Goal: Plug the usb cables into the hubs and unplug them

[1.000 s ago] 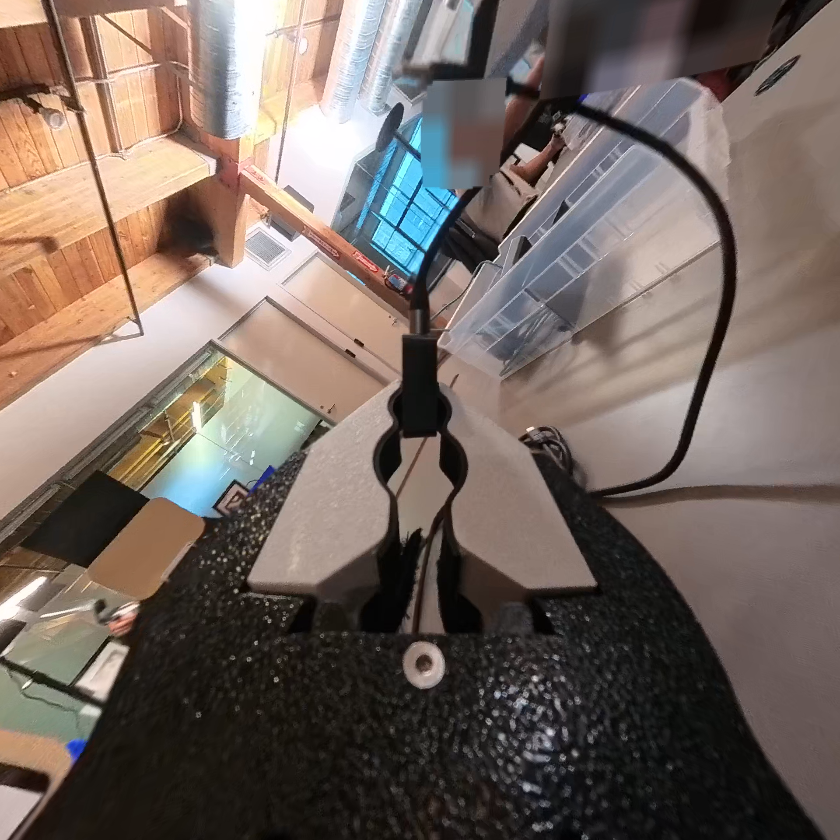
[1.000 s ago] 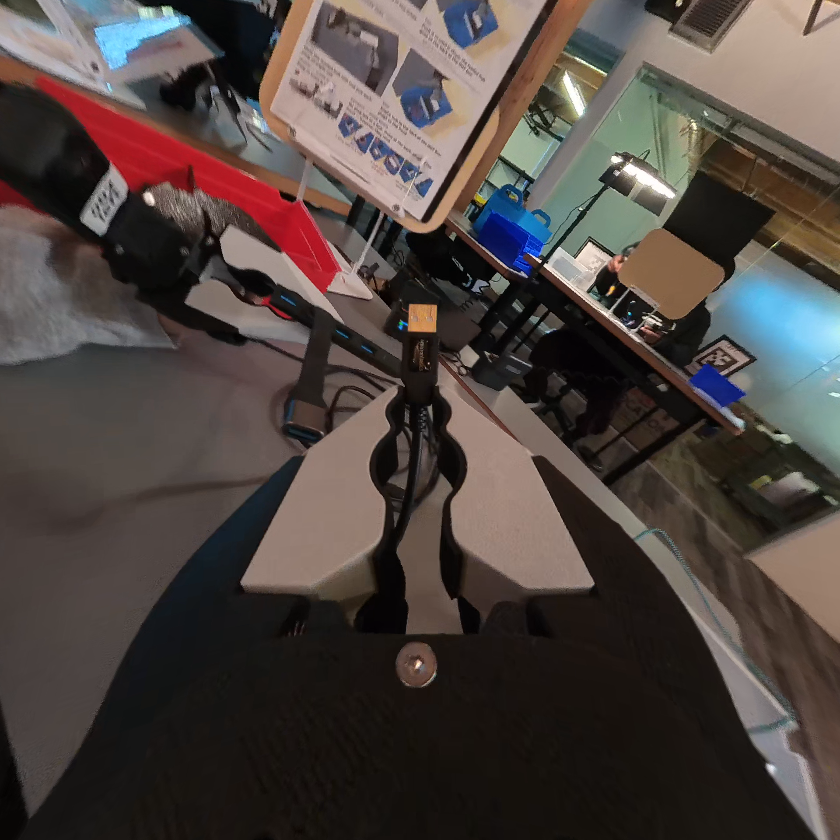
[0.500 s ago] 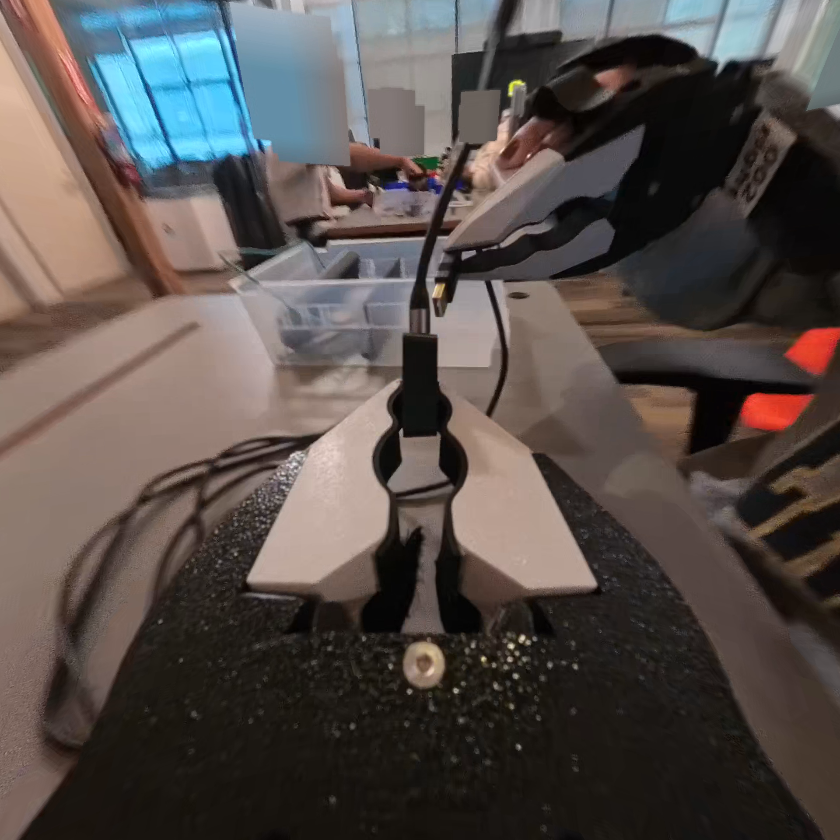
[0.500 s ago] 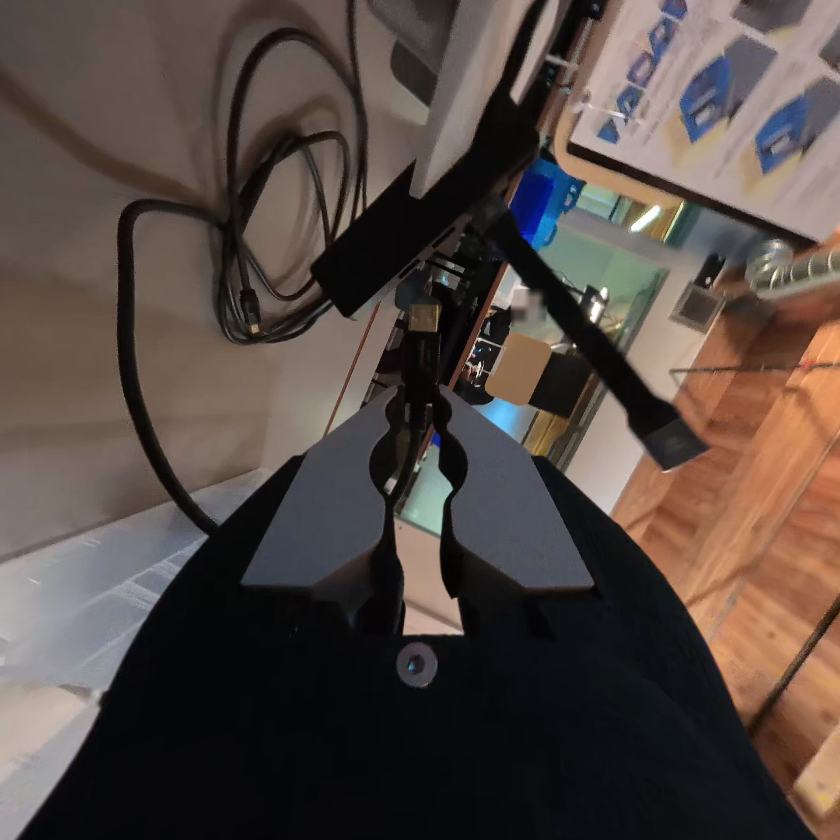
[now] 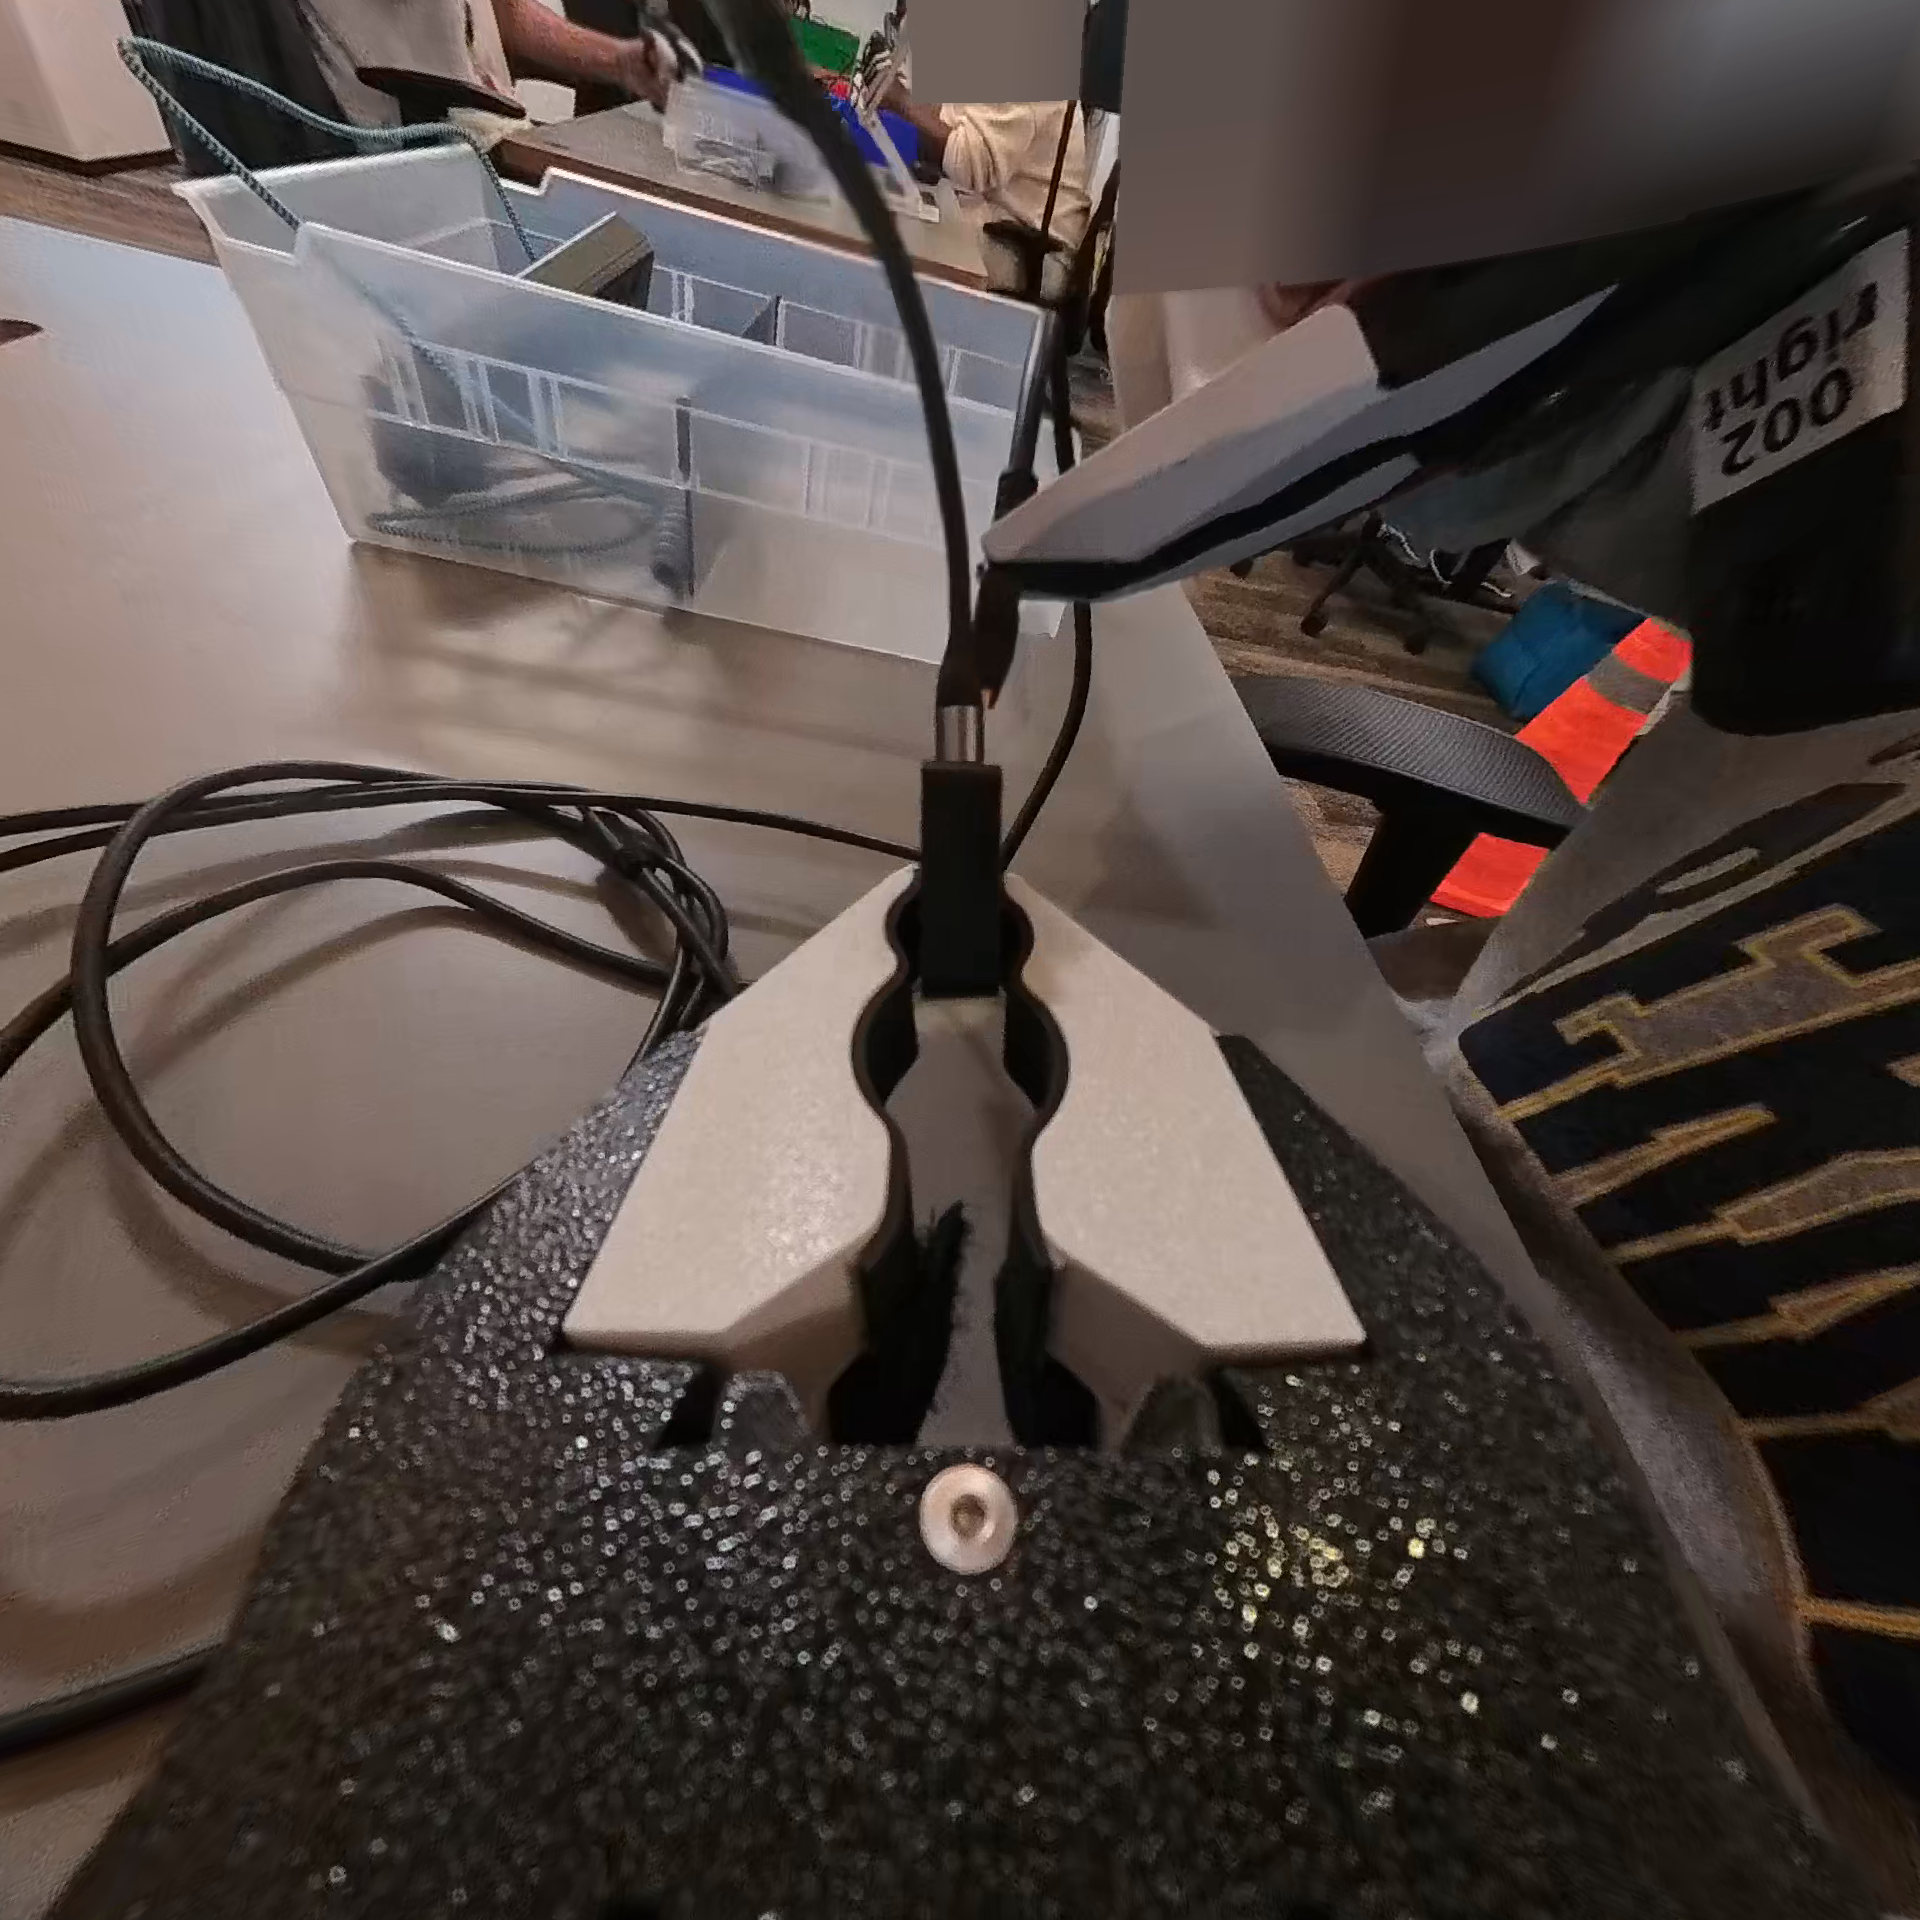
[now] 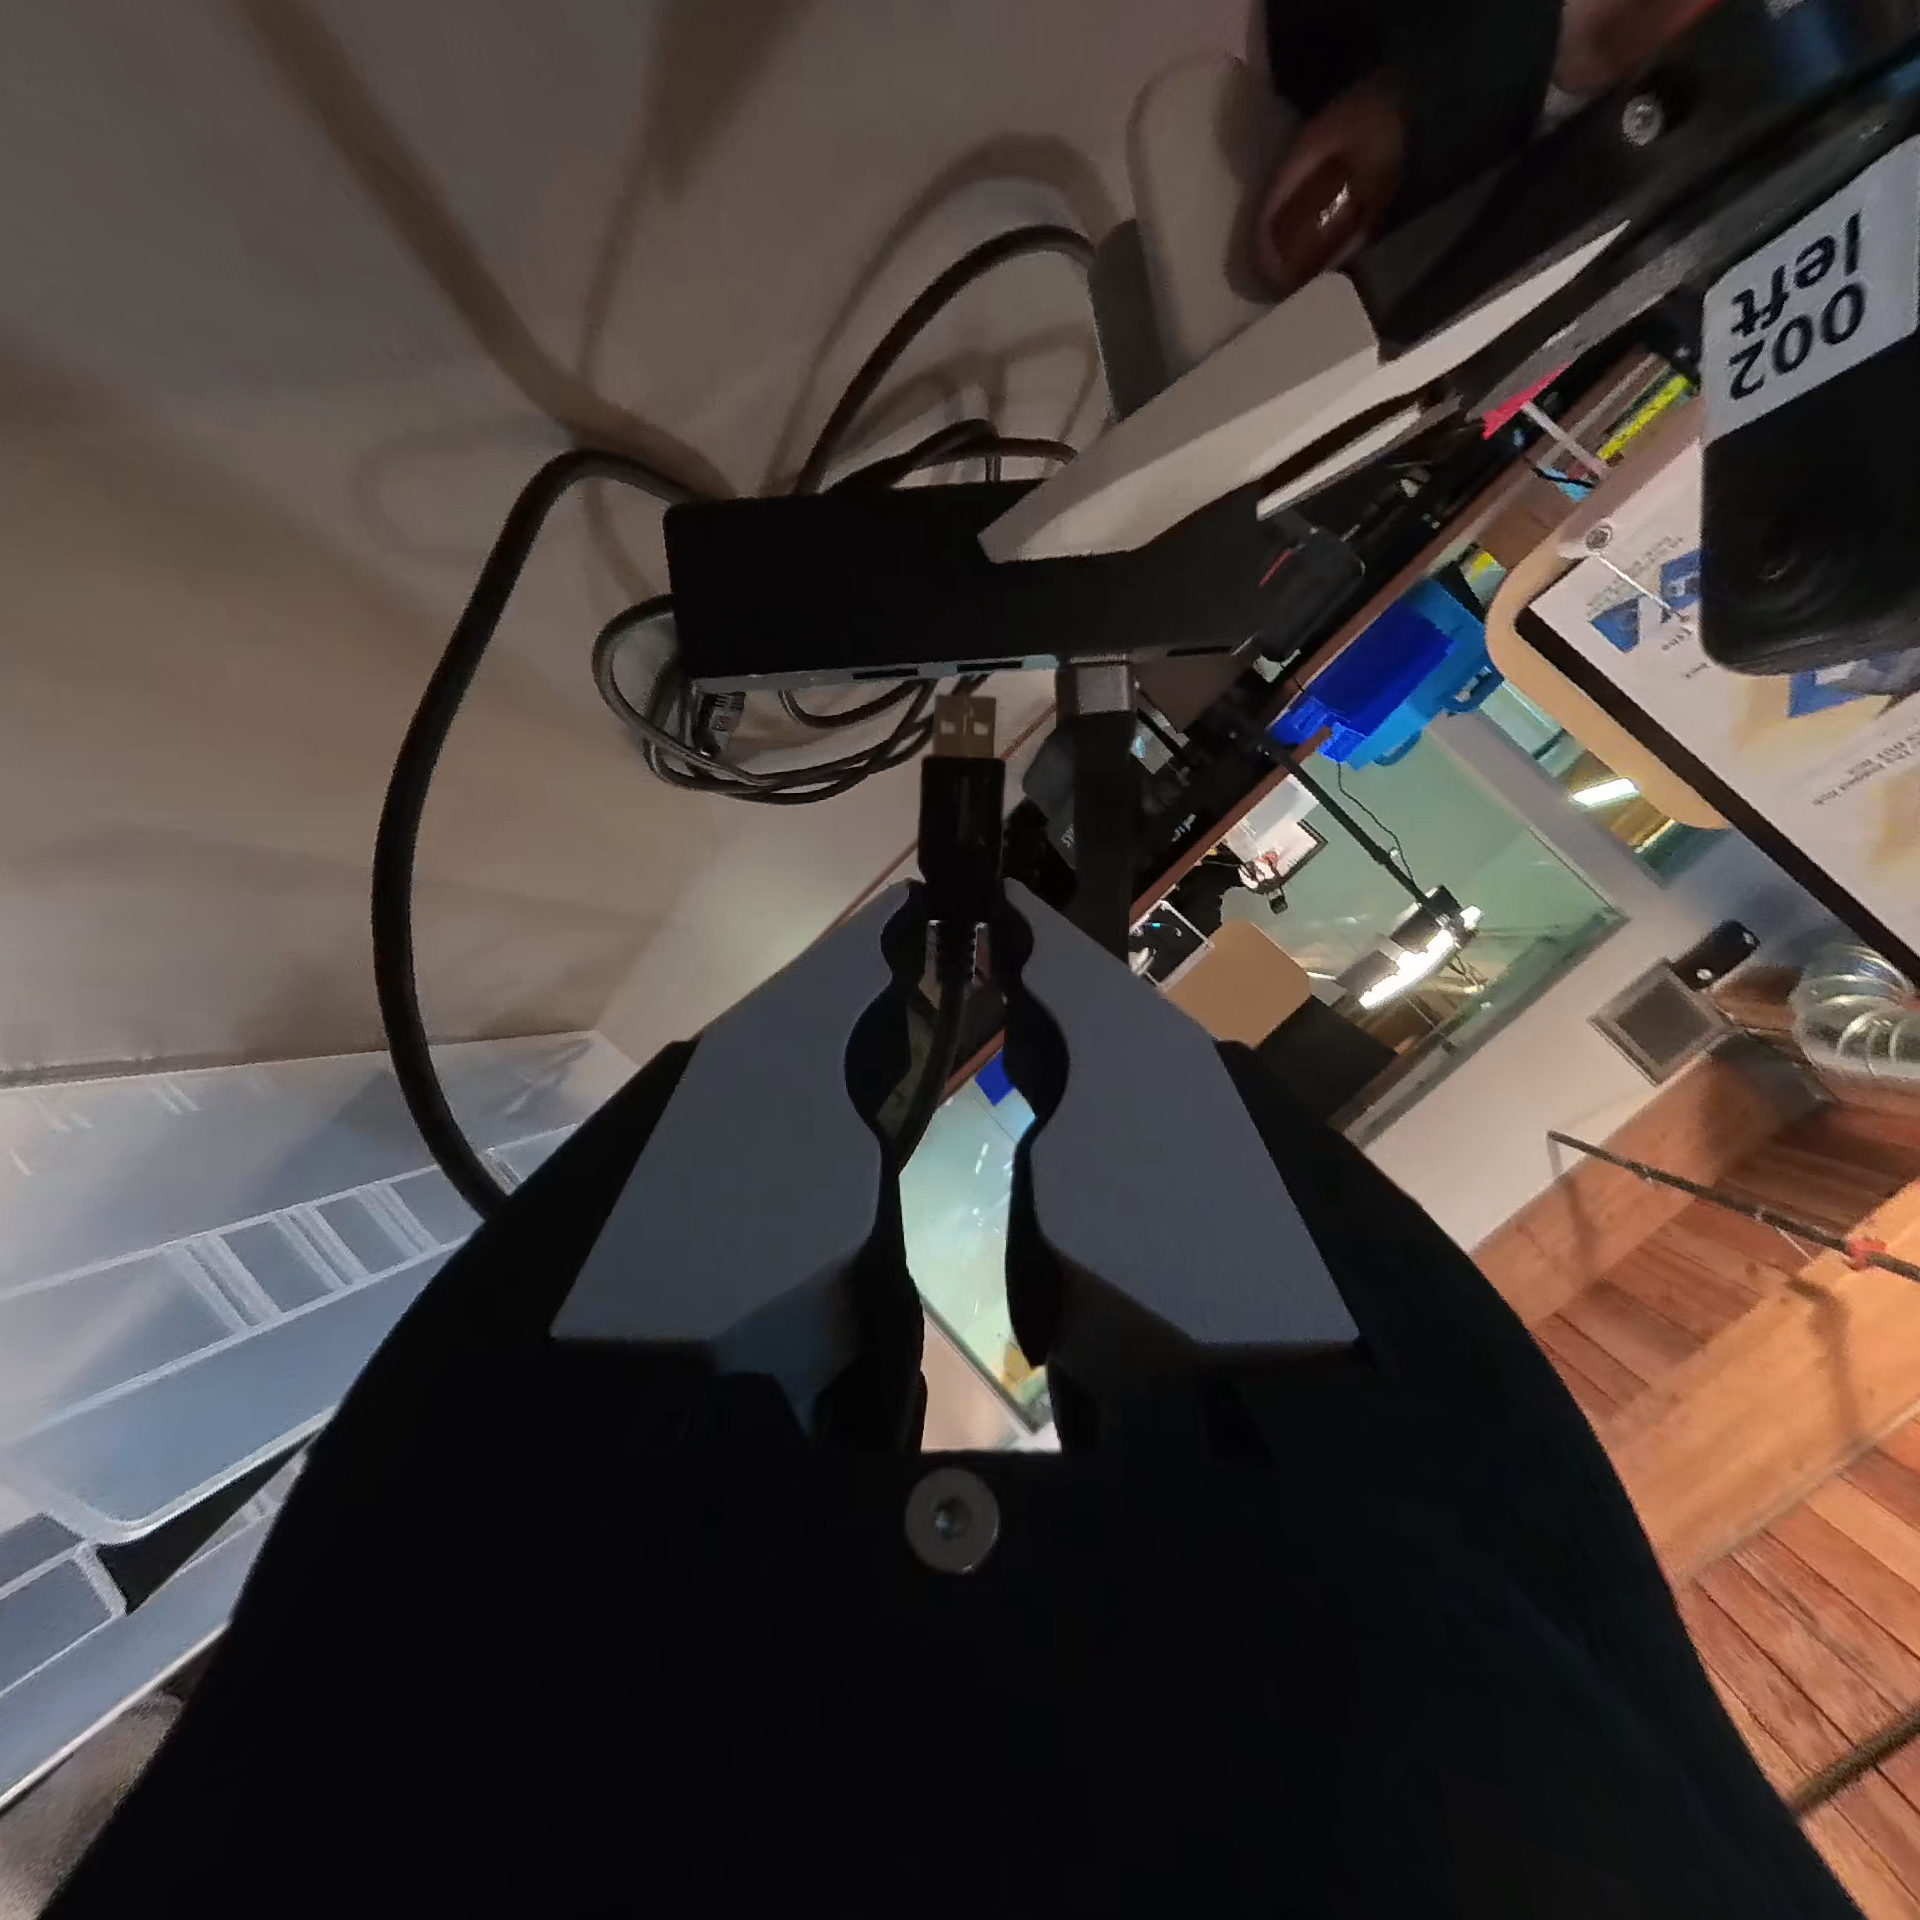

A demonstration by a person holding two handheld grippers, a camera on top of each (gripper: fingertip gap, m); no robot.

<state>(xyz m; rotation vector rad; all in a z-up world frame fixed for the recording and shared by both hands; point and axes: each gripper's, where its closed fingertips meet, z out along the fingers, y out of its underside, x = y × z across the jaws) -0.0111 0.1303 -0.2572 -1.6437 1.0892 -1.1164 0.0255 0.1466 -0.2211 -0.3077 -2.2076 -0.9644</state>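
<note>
My left gripper [image 5: 961, 883] is shut on a slim black USB hub [image 5: 961, 831], seen end-on, with a thick black lead rising from its far end. In the right wrist view the hub [image 6: 883, 592] lies crosswise, held by the left gripper [image 6: 1143, 499], its port row facing me. A grey connector [image 6: 1091, 686] with a flat black lead sits in one port. My right gripper [image 6: 961, 894] is shut on a black USB cable plug [image 6: 961, 821]. Its metal tip [image 6: 964, 727] is just short of the port row, apart from it. The right gripper [image 5: 1195, 499] also shows in the left wrist view.
A clear plastic compartment bin [image 5: 623, 416] stands at the far side of the grey table [image 5: 208, 623]. Loose black cables [image 5: 416, 883] coil on the table left of my left gripper. A dark patterned cloth [image 5: 1714, 1143] lies at the right edge. People sit at a desk behind. Tip to tip, the grippers are about 6 cm apart.
Both grippers have swung round and come together. The right gripper has brought its plug up close to the hub's port row. Both grips are unchanged.
</note>
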